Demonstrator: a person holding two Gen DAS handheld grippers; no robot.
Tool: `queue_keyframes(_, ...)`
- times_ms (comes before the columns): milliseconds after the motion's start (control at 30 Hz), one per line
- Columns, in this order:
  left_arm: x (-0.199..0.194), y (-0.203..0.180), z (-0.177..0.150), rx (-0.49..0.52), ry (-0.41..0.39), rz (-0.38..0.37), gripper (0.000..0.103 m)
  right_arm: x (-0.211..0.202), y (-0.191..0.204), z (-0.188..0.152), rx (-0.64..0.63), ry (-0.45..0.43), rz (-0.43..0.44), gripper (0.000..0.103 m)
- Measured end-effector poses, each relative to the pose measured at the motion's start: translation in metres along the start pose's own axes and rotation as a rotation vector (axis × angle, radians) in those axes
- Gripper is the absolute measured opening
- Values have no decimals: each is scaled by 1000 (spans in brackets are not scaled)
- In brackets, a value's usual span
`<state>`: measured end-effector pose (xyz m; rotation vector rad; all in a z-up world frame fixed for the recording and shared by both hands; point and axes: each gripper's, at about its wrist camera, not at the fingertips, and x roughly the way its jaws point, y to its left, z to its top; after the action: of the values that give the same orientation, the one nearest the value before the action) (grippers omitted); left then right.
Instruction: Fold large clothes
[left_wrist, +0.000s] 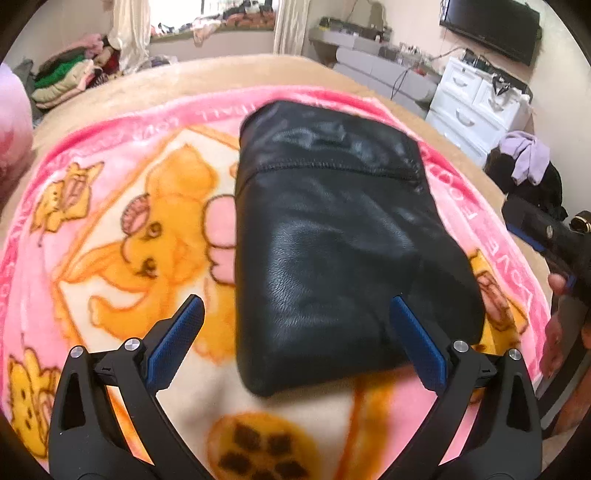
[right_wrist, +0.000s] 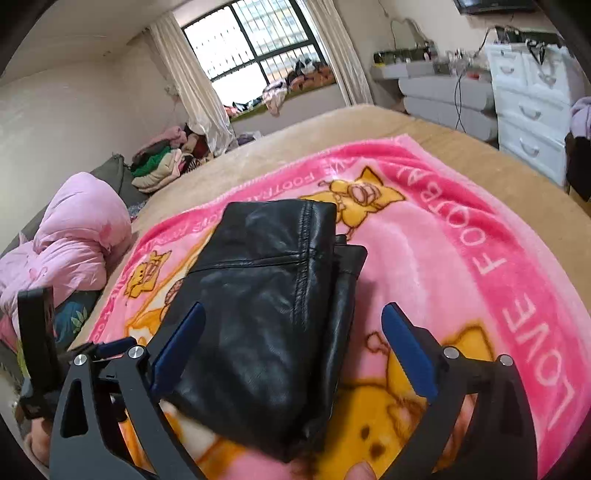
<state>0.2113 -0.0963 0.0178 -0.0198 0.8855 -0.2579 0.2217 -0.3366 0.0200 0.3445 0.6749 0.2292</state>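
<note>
Since the black leather garment (left_wrist: 332, 236) lies folded thick in the middle of the pink blanket (left_wrist: 110, 155) on the bed, expect it heavy, smooth and slippery; both your left tool (left_wrist: 295, 343) and right tool (right_wrist: 291, 350) stand released, so take it at the stitched seam.

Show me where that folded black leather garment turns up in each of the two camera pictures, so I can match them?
Left wrist view: the black leather garment fills the centre and right of centre, lying on the pink cartoon blanket.
Right wrist view: the black leather garment lies centre-left, running down to the bottom, on the pink cartoon blanket.
Shared landmark: the white chest of drawers, at the upper right in both.
</note>
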Motion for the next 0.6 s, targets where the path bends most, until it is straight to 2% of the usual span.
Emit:
queue_keyframes(300,-44,7,-28,10,-100,8,94,-48,31,-44,-109,-133,-38,98)
queue_keyframes(500,-55,16,-58,9,-123,12,94,-65,25,-80,-49,-132,-26,98)
queue_keyframes(600,-57,20,-70,-5,-132,0,94,-69,25,-96,-50,-125,-51,98)
